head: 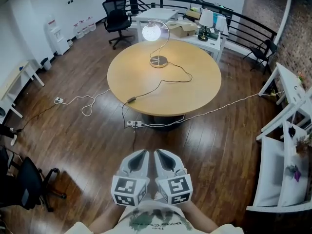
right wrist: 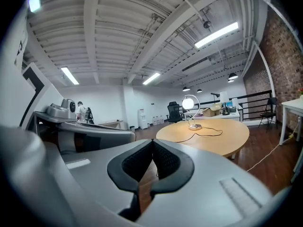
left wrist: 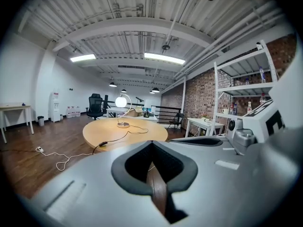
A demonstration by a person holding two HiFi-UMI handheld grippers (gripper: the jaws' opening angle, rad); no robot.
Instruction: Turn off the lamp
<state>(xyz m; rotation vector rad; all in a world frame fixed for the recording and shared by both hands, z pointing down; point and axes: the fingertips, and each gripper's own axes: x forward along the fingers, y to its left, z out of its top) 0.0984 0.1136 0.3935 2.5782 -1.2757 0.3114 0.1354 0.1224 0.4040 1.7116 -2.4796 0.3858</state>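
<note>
The lamp stands lit at the far side of the round wooden table [head: 195,89], its glowing globe [head: 151,32] arching over a round metal base [head: 158,61]. A black cord runs from the base to an inline switch [head: 131,100] at the table's near left edge. The lamp globe [left wrist: 121,101] and the switch [left wrist: 102,144] also show far ahead in the left gripper view, and the globe [right wrist: 189,103] in the right gripper view. My left gripper [head: 140,156] and right gripper [head: 163,156] are held side by side close to my body, well short of the table, both shut on nothing.
A power strip [head: 134,124] and loose white cables [head: 87,106] lie on the wooden floor before the table. Black office chairs [head: 117,16] and white desks [head: 204,38] stand behind it. White shelving [head: 287,130] is at the right. A person [right wrist: 81,109] stands far off.
</note>
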